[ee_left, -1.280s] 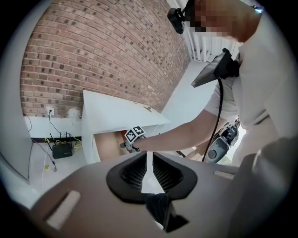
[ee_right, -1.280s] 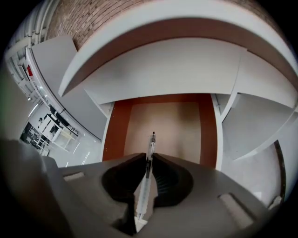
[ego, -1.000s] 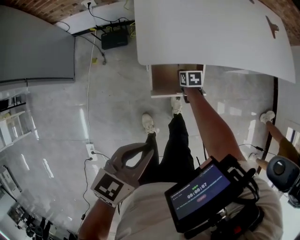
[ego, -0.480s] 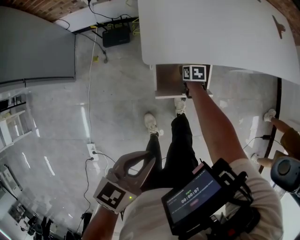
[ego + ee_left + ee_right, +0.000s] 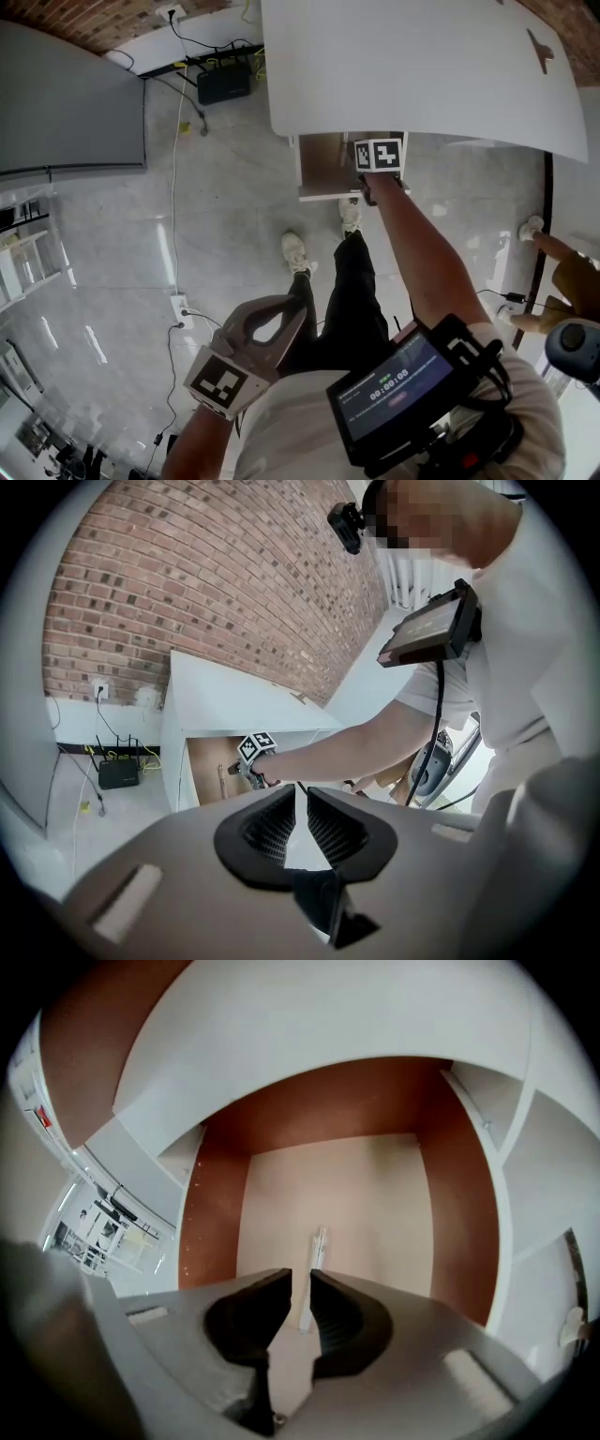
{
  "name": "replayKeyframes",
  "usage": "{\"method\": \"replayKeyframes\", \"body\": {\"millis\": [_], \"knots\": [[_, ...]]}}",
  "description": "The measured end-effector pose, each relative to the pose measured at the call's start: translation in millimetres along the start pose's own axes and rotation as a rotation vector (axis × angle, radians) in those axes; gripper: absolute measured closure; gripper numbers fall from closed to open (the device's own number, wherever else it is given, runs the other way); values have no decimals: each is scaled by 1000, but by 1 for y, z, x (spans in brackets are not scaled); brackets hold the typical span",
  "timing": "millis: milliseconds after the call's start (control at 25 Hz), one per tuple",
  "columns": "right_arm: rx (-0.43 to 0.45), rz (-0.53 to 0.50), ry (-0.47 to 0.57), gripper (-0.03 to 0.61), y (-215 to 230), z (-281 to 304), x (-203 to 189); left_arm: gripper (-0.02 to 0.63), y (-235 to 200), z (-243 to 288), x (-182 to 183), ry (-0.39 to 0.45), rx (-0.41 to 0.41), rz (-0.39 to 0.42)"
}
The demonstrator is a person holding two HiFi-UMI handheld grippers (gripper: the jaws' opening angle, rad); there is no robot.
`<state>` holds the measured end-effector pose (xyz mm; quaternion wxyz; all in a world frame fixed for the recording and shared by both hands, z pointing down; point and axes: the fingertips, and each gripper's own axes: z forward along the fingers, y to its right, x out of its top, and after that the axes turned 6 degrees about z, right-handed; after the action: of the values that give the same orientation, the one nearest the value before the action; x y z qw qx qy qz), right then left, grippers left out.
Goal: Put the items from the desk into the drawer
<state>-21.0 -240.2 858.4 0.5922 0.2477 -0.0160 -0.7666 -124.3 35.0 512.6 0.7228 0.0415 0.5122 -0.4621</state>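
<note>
Since half a second ago the right gripper [image 5: 300, 1279] has hardly shifted: it stays at the near, open front of the drawer [image 5: 347, 194], while the timer on the chest screen [image 5: 398, 384] has gone up a count. The single drawer stands pulled out toward the person from under the white desk [image 5: 422, 66]. It holds one item, a slim white pen [image 5: 315, 1260] lying near-to-far on the pale floor about midway between the brown side walls. The right gripper's jaws are slightly parted and grip nothing; the pen's near end shows through their gap. The left gripper [image 5: 300, 794] hangs low by the person's left side, well apart from the drawer. Its jaws are drawn almost together on nothing.
</note>
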Motion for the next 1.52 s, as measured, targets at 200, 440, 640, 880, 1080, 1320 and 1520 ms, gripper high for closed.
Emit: {"method": "replayKeyframes", "body": {"millis": [200,440,640,880,1080,1320,1520], "knots": [[-4,8,14,517,1,-38,-13,568,5,0,15,27,-14,32],[23,-20,48,526,-13,-106,-17,568,8,-11,45,50,-47,111],[85,9,87,529,-34,-166,-23,568,17,-28,60,58,-91,162],[101,-39,144,555,-47,-245,-22,568,31,-43,82,77,-101,209],[128,-104,190,565,-64,-290,-26,568,31,-47,83,89,-90,219],[134,-139,248,569,-88,-362,-27,568,37,-60,100,97,-104,237],[136,-207,286,572,-115,-403,-37,568,48,-67,107,104,-107,268]]}}
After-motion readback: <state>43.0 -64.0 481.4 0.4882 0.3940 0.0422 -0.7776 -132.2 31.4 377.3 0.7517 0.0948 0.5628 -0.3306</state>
